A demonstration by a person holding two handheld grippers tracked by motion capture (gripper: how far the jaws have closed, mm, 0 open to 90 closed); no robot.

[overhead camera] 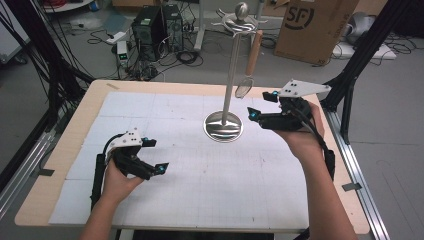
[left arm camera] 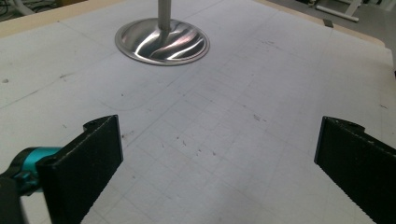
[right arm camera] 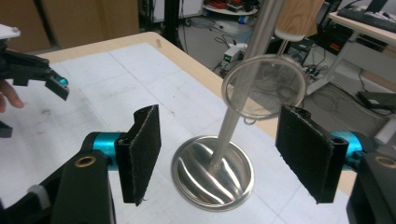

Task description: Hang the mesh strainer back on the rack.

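Right gripper view: right claw (right arm camera: 219,154) jaws apart, empty, strainer (right arm camera: 264,86) hanging from stand (right arm camera: 212,177) just beyond, likely to be grasped. Left claw (overhead camera: 150,157) open, idle over worktop (overhead camera: 75,125).

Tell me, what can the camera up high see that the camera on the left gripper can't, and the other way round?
The high view takes in the wooden-handled mesh strainer hanging from the tall steel stand's hooked top, the right gripper and the brown cardboard box. The left gripper view gives a close look at that gripper's own black ridged pads, standing wide apart with nothing between them. Both share the stand's round shiny base, the left gripper and the white gridded table mat.
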